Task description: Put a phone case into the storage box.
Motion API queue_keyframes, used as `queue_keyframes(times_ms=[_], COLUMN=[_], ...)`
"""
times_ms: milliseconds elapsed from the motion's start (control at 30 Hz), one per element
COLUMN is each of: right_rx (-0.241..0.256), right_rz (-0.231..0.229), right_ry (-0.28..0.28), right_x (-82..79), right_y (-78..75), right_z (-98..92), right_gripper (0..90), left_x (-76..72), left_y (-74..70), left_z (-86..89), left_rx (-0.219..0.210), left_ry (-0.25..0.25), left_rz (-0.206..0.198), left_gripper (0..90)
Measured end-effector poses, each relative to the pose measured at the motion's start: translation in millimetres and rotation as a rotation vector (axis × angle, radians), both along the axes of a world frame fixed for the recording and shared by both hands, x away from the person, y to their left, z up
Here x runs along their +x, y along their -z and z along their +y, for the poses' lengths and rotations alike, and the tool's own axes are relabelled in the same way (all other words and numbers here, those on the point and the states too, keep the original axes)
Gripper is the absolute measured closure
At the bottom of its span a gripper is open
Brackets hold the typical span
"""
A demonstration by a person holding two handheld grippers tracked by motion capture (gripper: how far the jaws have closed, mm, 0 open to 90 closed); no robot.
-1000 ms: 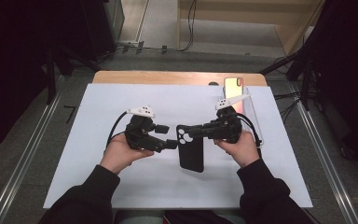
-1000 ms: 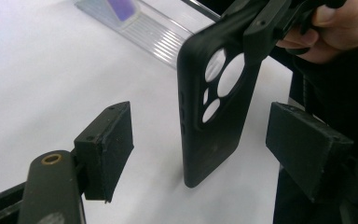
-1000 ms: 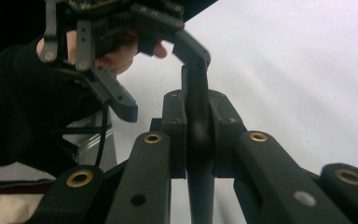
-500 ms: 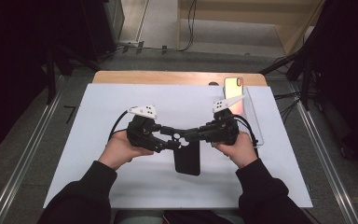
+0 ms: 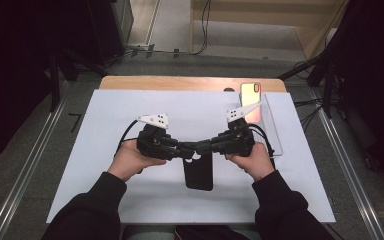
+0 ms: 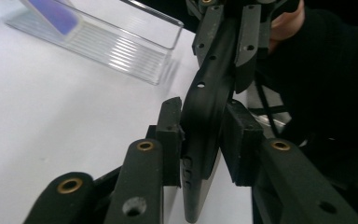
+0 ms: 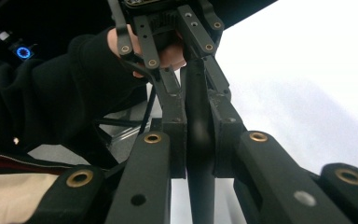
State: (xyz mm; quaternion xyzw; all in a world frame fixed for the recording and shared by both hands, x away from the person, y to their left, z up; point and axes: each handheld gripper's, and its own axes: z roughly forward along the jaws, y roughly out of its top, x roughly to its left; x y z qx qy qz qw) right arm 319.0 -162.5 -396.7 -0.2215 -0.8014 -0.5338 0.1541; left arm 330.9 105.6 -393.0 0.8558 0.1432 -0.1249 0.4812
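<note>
A black phone case (image 5: 198, 172) hangs on edge just above the white table sheet (image 5: 100, 130), near the middle. Both grippers pinch its upper end from opposite sides. My left gripper (image 5: 187, 150) is shut on it; in the left gripper view the case (image 6: 205, 102) stands clamped between my left gripper's (image 6: 200, 135) pads. My right gripper (image 5: 203, 147) comes in from the right, also shut on the case (image 7: 200, 186). In the right gripper view, my right gripper (image 7: 199, 140) grips it close by and the left gripper (image 7: 186, 70) holds it farther along.
A phone (image 5: 250, 97) with a shiny pinkish back leans in a clear acrylic stand (image 5: 272, 135) at the table's back right, close behind the right hand. The stand (image 6: 121, 42) also appears in the left gripper view. Dark floor and metal rails flank the table.
The left gripper has moved right and shut on the case, which the right gripper held alone before. The case has shifted slightly left and toward the person.
</note>
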Motion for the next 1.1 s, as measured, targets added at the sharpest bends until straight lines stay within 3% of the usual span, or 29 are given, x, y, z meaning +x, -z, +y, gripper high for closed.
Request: queue_keyframes(times_ms=[167, 267, 333, 533, 633, 767, 900, 933, 1100], right_rx=[0.000, 0.006, 0.004, 0.023, 0.002, -0.009, -0.006, -0.018, -0.109], right_rz=[-0.001, 0.023, 0.026, -0.002, -0.033, -0.089, -0.096, -0.094, -0.137], right_ry=[-0.011, -0.017, -0.008, 0.043, 0.099, 0.153, 0.164, 0.176, 0.265], right_x=[0.4, 1.2, 0.9, -0.3, -1.4, -0.9, 0.1, 0.3, -4.7], right_y=[0.7, 1.1, 0.6, -3.2, -4.4, -3.9, 1.3, 2.8, 8.6], right_z=[-0.2, -0.5, -0.6, -3.4, -5.2, -6.4, -5.8, -4.6, 4.9], right_gripper=[76.2, 74.2, 71.3, 53.0, 43.6, 30.4, 10.0, 0.8, 0.0], left_x=[1.1, 0.9, 0.7, 2.3, 3.8, 8.0, 9.5, 9.7, 8.0], left_y=[0.6, -0.1, -0.6, -2.2, -4.2, -7.2, -10.7, -11.2, -15.7], left_z=[0.7, 0.8, 1.0, 5.5, 9.8, 17.7, 21.1, 21.5, 18.9], left_rx=[0.000, 0.001, 0.002, 0.017, 0.027, 0.034, 0.060, 0.067, 0.080], left_ry=[0.021, 0.030, 0.027, -0.009, -0.047, -0.137, -0.223, -0.244, -0.358], left_rz=[0.028, 0.051, 0.044, 0.058, 0.070, 0.076, 0.074, 0.076, 0.090], left_gripper=[76.6, 77.0, 77.1, 77.2, 77.1, 77.0, 77.0, 76.9, 76.9])
